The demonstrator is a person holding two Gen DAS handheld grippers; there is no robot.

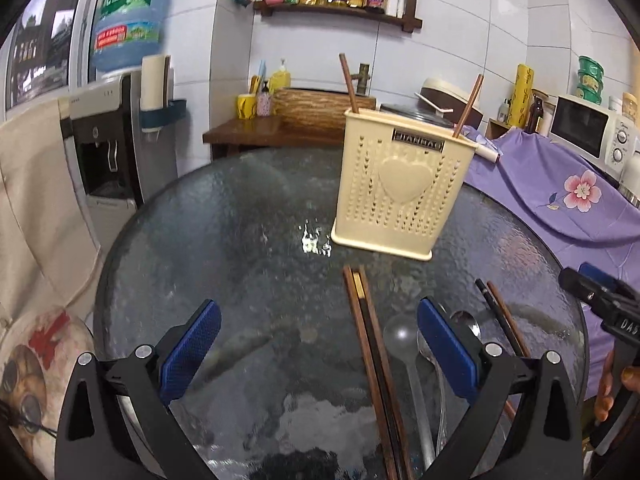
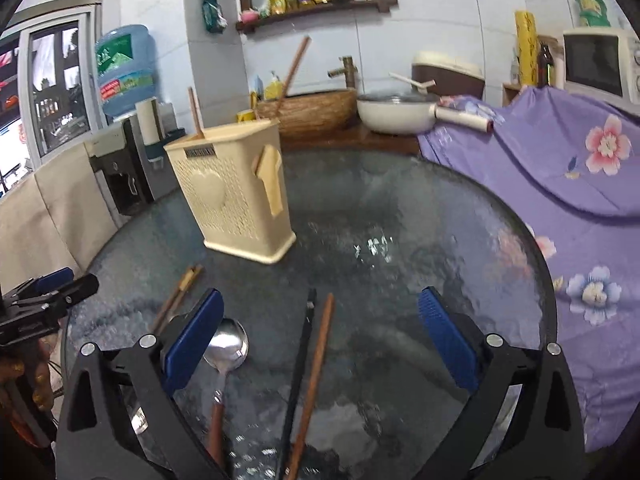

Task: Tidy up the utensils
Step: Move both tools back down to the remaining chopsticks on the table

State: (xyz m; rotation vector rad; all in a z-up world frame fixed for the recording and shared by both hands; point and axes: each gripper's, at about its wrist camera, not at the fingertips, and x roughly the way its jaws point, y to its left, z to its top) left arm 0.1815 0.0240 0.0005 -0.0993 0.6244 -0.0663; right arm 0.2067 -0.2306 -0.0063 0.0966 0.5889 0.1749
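Note:
A cream perforated utensil holder [image 1: 394, 190] [image 2: 234, 200] stands on the round glass table [image 1: 240, 220], with two brown chopsticks [image 1: 349, 84] sticking out of it. In front of it lie several chopsticks [image 1: 370, 340] [image 2: 312, 364], a clear plastic spoon [image 1: 402, 340] and a metal spoon [image 2: 226, 350] with a brown handle. My left gripper [image 1: 318, 354] is open above the table, the chopsticks between its fingers but untouched. My right gripper [image 2: 320, 354] is open over a black and a brown chopstick, touching neither. Each gripper shows at the edge of the other's view.
A purple flowered cloth [image 2: 560, 168] covers furniture to the right of the table. Behind stand a water dispenser [image 1: 104, 140], a wooden counter with a basin [image 1: 316, 108], a white pan [image 2: 394, 114] and a microwave [image 1: 588, 132]. A cushioned chair [image 1: 36, 352] is at the left.

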